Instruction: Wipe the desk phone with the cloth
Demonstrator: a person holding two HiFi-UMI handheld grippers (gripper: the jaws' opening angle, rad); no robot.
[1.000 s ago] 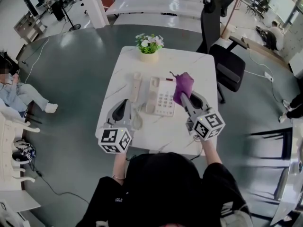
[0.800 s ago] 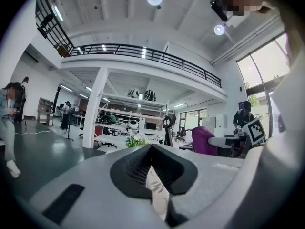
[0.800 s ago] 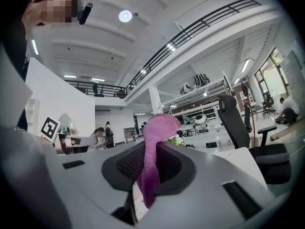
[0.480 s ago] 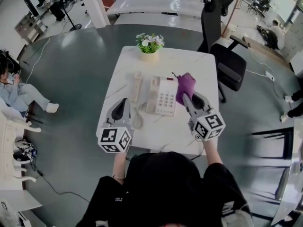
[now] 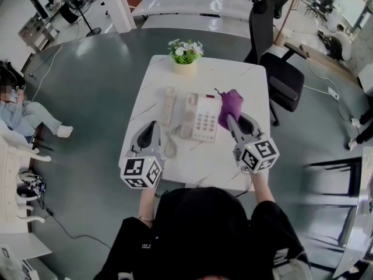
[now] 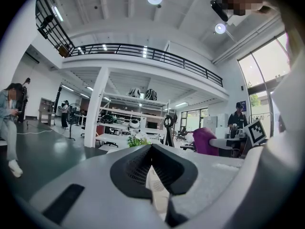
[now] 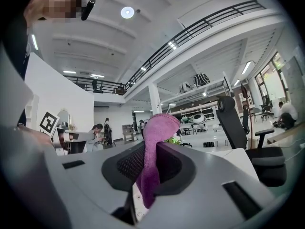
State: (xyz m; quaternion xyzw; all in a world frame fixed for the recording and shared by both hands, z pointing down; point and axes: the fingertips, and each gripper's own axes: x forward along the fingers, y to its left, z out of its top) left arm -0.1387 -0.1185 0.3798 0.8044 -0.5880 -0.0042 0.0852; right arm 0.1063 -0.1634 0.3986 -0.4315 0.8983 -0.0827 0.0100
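Observation:
A cream desk phone (image 5: 199,118) lies on the white marble table (image 5: 245,80), its handset (image 5: 168,105) off the base to the left with a coiled cord (image 5: 169,147). My right gripper (image 5: 231,120) is shut on a purple cloth (image 5: 229,105) that bunches up above the phone's right edge; in the right gripper view the cloth (image 7: 152,149) hangs pinched between the jaws. My left gripper (image 5: 150,134) hovers near the table's front left, jaws closed with nothing between them, just left of the cord. The left gripper view shows the jaws (image 6: 153,168) meeting, handset beyond.
A potted plant (image 5: 185,56) stands at the table's far edge. A black office chair (image 5: 274,57) sits at the table's right rear. A person (image 5: 23,116) sits on the floor far left. More white desks (image 5: 192,4) stand behind.
The right gripper with the purple cloth has shifted slightly right and toward me along the phone's right side. The left gripper has stayed put.

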